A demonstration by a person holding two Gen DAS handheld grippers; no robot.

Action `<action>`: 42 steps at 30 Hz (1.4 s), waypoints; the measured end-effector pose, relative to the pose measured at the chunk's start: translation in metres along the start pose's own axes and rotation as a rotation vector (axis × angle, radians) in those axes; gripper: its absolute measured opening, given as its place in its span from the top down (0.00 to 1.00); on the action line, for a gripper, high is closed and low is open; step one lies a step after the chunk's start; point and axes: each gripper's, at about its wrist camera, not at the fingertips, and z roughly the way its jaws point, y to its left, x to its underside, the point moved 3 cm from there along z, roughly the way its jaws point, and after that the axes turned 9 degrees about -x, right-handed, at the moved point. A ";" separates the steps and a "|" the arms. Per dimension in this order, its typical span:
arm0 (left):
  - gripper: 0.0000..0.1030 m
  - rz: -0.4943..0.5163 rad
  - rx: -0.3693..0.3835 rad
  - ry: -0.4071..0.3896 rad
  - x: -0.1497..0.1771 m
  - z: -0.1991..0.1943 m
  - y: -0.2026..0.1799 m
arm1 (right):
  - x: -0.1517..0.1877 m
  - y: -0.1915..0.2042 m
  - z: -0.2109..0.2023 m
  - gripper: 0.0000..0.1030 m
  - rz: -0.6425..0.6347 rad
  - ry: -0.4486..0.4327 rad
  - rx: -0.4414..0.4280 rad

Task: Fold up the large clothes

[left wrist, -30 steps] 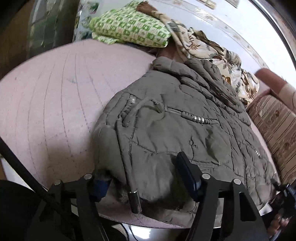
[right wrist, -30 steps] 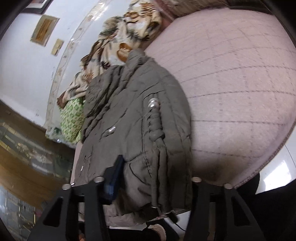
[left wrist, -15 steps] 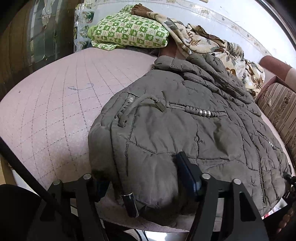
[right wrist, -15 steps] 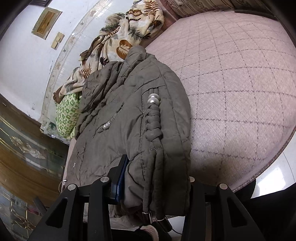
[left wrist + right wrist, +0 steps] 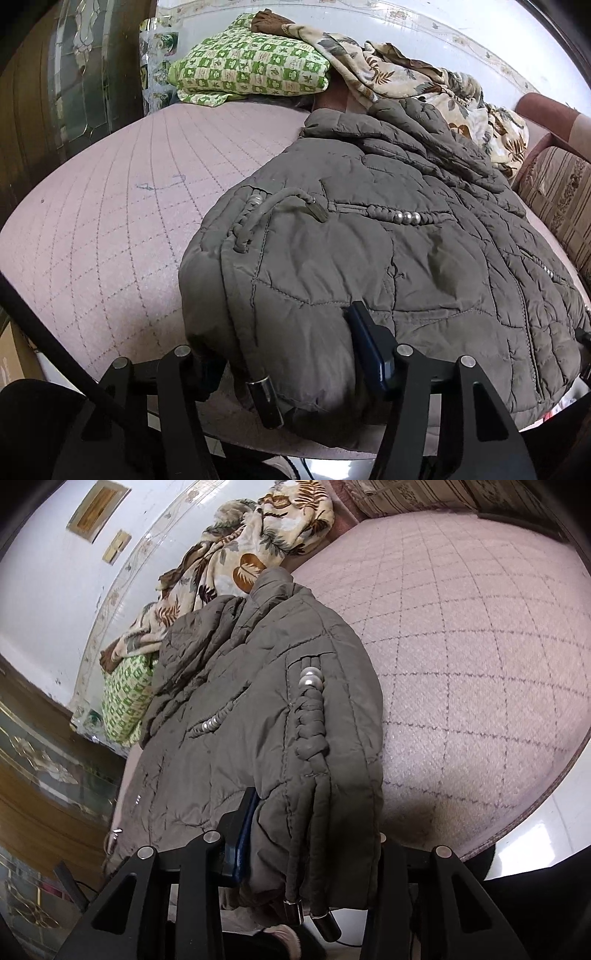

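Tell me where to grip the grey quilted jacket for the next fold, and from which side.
Grip the jacket at its bottom hem, coming from the near bed edge: the hem overhangs there, so fingers slip around it. Both grippers already straddle it at opposite corners.

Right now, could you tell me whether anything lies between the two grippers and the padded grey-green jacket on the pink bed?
Nothing visible does. The left gripper and right gripper each already have the padded grey-green jacket's hem between their fingers. Metal-tipped drawcords dangle from the hem without blocking either grip.
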 end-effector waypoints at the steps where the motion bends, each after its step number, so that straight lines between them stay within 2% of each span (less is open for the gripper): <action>1: 0.41 -0.005 0.000 -0.001 0.000 0.000 0.000 | 0.000 -0.001 0.001 0.59 0.006 0.003 -0.004; 9: 0.40 -0.022 -0.007 0.004 0.001 0.002 0.002 | -0.001 -0.002 0.004 0.58 0.004 0.011 0.009; 18: 0.34 0.029 -0.047 0.009 -0.001 0.006 -0.002 | 0.000 0.000 0.006 0.58 -0.032 0.010 0.038; 21: 0.48 0.054 -0.053 -0.015 -0.001 0.002 -0.007 | 0.002 0.007 0.007 0.68 -0.082 -0.001 0.067; 23: 0.62 0.088 -0.069 -0.043 -0.001 -0.003 -0.011 | 0.001 0.008 0.006 0.73 -0.092 -0.009 0.066; 26: 0.73 0.127 -0.071 -0.070 -0.003 -0.011 -0.018 | -0.002 0.012 0.001 0.76 -0.103 -0.030 0.051; 34: 0.80 0.178 -0.074 -0.116 -0.018 -0.033 -0.023 | -0.005 0.033 -0.017 0.78 -0.190 -0.090 0.020; 42: 0.81 0.206 -0.090 -0.126 -0.028 -0.042 -0.028 | -0.007 0.035 -0.025 0.78 -0.174 -0.102 0.000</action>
